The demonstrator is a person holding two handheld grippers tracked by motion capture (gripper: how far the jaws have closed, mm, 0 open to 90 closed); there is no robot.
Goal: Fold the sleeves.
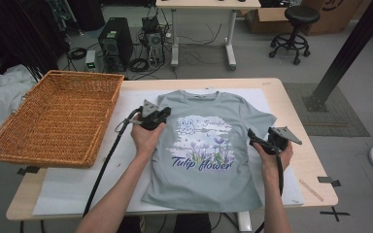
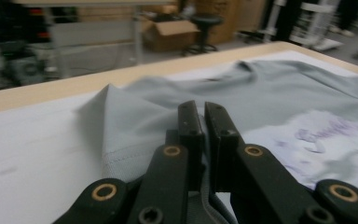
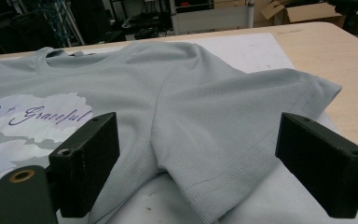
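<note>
2 tongs over white-matted wooden table (image 1: 291,104): left tongs (image 2: 201,122) clamped on T-shirt (image 1: 209,145) sleeve, right tongs (image 3: 209,161) wide.

My left forearm enters from the bottom edge and angles up and right; the left hand (image 1: 145,138) grips the left gripper (image 1: 161,115) from behind, cable trailing back. Its jaws are closed together, fabric pinched between them. My right forearm rises nearly straight; the right hand (image 1: 273,156) holds the right gripper (image 1: 253,136), pointing left. Its jaws stand wide apart, pads (image 3: 86,161) touching nothing.
</note>
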